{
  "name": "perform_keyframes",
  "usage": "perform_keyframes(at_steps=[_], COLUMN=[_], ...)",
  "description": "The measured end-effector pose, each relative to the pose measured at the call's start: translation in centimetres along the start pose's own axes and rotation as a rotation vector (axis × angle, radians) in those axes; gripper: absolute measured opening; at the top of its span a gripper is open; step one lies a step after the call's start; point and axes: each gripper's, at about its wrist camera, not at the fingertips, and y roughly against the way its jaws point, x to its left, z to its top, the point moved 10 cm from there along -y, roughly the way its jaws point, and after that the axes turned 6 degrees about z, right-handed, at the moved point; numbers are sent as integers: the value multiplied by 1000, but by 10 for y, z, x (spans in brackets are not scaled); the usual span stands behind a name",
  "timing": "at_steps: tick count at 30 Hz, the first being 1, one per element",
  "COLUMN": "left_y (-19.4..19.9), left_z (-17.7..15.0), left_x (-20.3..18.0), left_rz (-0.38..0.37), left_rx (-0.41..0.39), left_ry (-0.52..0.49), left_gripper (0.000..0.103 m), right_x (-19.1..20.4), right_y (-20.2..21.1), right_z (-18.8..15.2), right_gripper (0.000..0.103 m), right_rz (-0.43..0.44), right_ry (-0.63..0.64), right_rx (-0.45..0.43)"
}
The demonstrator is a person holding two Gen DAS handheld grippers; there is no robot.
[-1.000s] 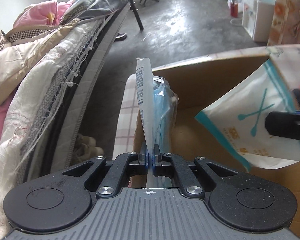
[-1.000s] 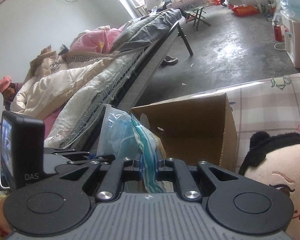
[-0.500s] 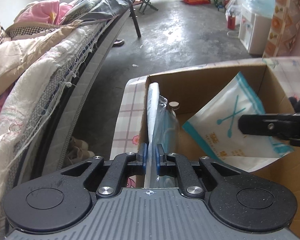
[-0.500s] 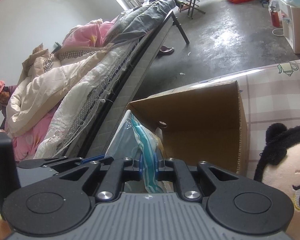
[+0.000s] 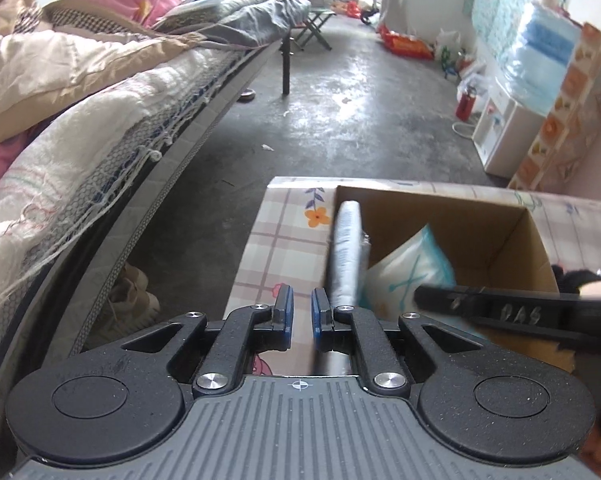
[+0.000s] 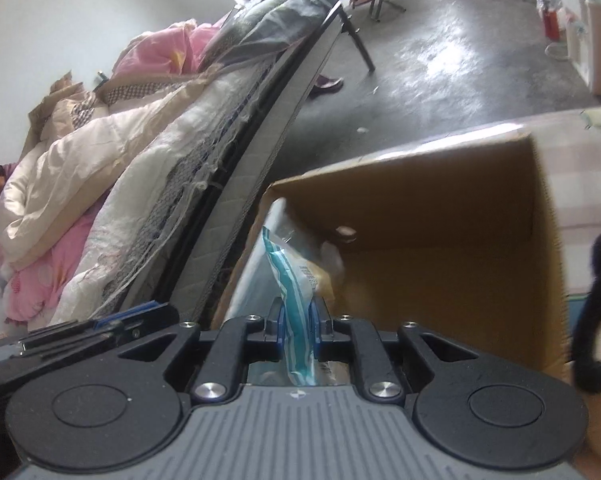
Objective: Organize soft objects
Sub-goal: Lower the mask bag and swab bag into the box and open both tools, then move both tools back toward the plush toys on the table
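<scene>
Left gripper point(image 5: 299, 316) was open, its white plastic pack point(image 5: 346, 256) standing inside the brown cardboard box point(image 5: 496, 236); right gripper point(image 6: 294, 316) clamped a teal-striped pouch point(image 6: 296, 296) over it; black-haired plush doll point(image 6: 594, 320) remained outside

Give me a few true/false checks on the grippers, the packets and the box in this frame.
1. The left gripper is open, holding nothing. True.
2. The right gripper is empty. False: it is shut on the teal-striped packet.
3. The cardboard box stands on the concrete floor. False: it stands on a checked floral cloth.
4. The white packet leans at the box's left wall. True.
5. A black-haired plush doll sits right of the box. True.
</scene>
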Motion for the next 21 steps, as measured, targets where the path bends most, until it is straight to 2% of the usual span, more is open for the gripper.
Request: perform_keyframes(at_steps=[3, 5, 7, 8, 11, 13, 17, 21], left_y=[-1, -2, -2, -3, -3, -3, -1, 10], left_z=[1, -1, -3, -4, -5, -5, -6, -5], left_x=[8, 13, 16, 18, 23, 26, 31, 32], left_rz=[-11, -15, -16, -20, -27, -26, -24, -33], left_rx=[4, 11, 16, 19, 25, 26, 28, 19], left_ry=[29, 39, 46, 50, 67, 77, 91, 96], left_gripper=[10, 10, 10, 10, 10, 11, 11, 12], right_x=[6, 6, 8, 8, 14, 16, 23, 32], right_y=[-11, -14, -16, -16, -18, -23, -19, 6], right_z=[-9, -13, -16, -16, -16, -17, -16, -14], right_gripper=[21, 31, 54, 57, 59, 60, 60, 60], right_rz=[55, 82, 113, 134, 231, 261, 242, 247], right_ry=[-52, -86, -118, -136, -194, -228, -189, -130], right_rx=[45, 65, 75, 74, 83, 104, 98, 62])
